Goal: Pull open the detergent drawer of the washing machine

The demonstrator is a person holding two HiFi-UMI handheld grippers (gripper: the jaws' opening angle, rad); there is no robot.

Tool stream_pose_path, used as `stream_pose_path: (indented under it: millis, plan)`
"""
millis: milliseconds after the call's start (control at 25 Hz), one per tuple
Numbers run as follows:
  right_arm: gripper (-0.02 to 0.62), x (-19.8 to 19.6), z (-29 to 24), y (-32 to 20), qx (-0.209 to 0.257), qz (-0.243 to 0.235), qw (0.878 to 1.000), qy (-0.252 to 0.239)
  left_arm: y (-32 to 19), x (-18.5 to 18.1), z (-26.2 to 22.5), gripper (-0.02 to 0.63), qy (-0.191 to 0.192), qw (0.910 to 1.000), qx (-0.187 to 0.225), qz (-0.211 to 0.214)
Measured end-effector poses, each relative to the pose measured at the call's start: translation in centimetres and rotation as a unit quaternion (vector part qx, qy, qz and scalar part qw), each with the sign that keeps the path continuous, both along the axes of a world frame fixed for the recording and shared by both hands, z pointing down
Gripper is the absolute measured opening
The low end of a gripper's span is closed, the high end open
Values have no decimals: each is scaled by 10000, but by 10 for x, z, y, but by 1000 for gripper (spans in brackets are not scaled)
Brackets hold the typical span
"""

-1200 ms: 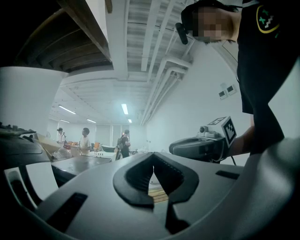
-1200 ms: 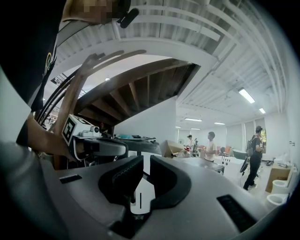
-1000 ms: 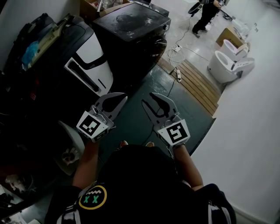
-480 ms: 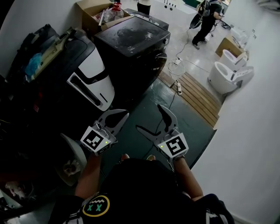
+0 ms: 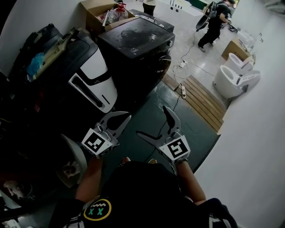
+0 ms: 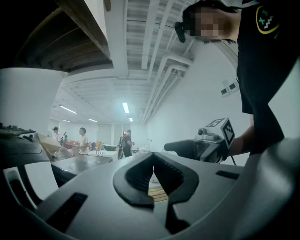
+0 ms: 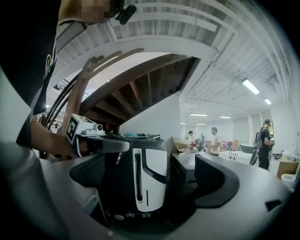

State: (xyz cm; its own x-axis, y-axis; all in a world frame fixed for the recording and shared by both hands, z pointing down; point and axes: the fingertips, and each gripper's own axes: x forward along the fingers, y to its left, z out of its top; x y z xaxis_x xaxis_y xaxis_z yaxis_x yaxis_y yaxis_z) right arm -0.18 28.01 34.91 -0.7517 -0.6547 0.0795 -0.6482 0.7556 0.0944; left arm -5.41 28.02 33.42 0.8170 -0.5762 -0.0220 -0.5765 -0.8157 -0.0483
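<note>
A black front-loading washing machine (image 5: pixel 133 35) stands ahead of me, with a white-and-black appliance (image 5: pixel 91 75) to its left. No detergent drawer can be made out in any view. Both grippers hover over the green floor mat, well short of the machines. My left gripper (image 5: pixel 126 117) is shut with nothing in it, its pads meeting at the tips (image 6: pixel 153 155). My right gripper (image 5: pixel 152 120) has just been opening and now stands wide open and holds nothing. Between its jaws (image 7: pixel 152 165) the white panel (image 7: pixel 152 176) and the black machine (image 7: pixel 187 180) show far off.
A cardboard box of bottles (image 5: pixel 100 13) stands behind the machines. Wooden slats (image 5: pixel 200 91), a power strip (image 5: pixel 181 76) and white toilets (image 5: pixel 231 73) lie to the right. A person (image 5: pixel 214 18) stands far back. Dark clutter (image 5: pixel 26 133) fills the left, and a white wall (image 5: pixel 254 156) closes the right.
The right gripper's jaws have spread from nearly closed to wide apart. The left gripper stays shut in about the same spot.
</note>
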Motion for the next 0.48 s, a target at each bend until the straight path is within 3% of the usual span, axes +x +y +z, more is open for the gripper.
stream_pose_path:
  millis: [480]
  plan:
    - [600, 49, 8, 11, -80, -151, 9998, 92, 15, 42, 7, 18, -51, 9993, 177, -315]
